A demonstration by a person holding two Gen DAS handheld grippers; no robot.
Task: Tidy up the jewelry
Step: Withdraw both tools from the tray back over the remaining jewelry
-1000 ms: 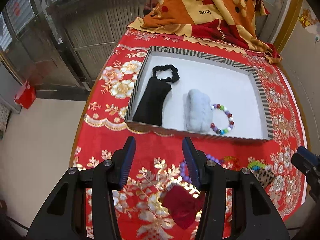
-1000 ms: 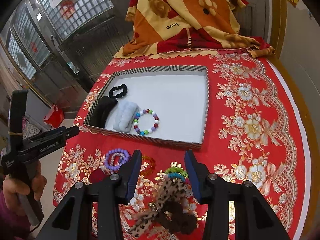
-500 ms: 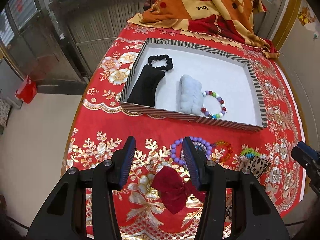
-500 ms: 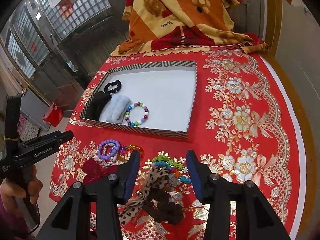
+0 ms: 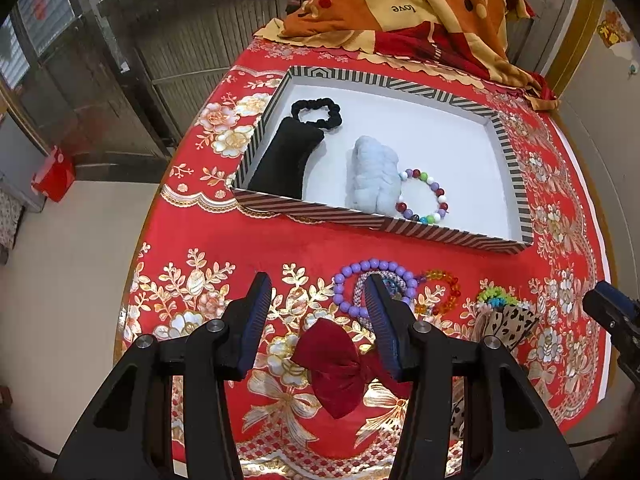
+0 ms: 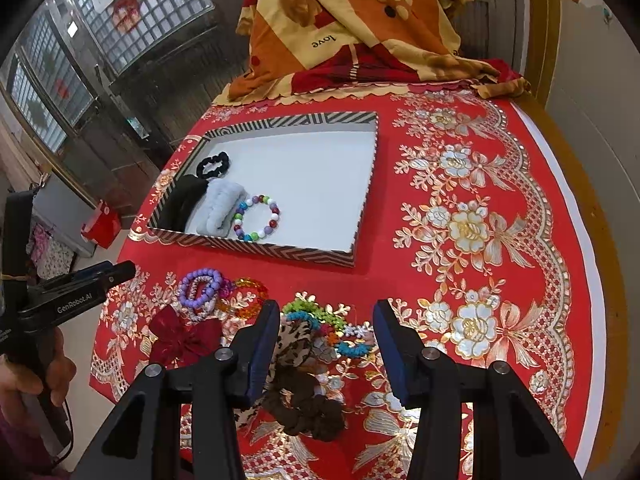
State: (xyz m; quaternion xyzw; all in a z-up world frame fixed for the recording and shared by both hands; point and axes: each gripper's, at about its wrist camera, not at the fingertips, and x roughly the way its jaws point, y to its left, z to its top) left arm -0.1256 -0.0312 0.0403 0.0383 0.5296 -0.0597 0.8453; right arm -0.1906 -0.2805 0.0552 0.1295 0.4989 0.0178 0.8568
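A striped tray (image 5: 344, 214) (image 6: 256, 243) holds a black scrunchie (image 5: 317, 111), a black pouch (image 5: 282, 158), a pale blue pouch (image 5: 374, 178) and a multicolour bead bracelet (image 5: 423, 195) (image 6: 258, 218). Loose on the red cloth lie a purple bead bracelet (image 5: 356, 280) (image 6: 200, 286), an orange bead bracelet (image 5: 450, 292), a dark red bow (image 5: 336, 364) (image 6: 180, 338), green and blue bead pieces (image 6: 320, 316), a leopard scrunchie (image 6: 294, 342) and a brown scrunchie (image 6: 308, 408). My left gripper (image 5: 318, 316) is open above the bow. My right gripper (image 6: 326, 340) is open above the leopard scrunchie.
A folded orange and red blanket (image 5: 404, 12) lies at the table's far end. The table edge (image 5: 136, 272) drops to the floor on the left, where a red bag (image 5: 54, 174) stands. The floral cloth (image 6: 480, 220) stretches right of the tray.
Both grippers have pulled back from the tray toward the near table edge. The loose jewelry and the red bow now show fully in front of them. Both stay open.
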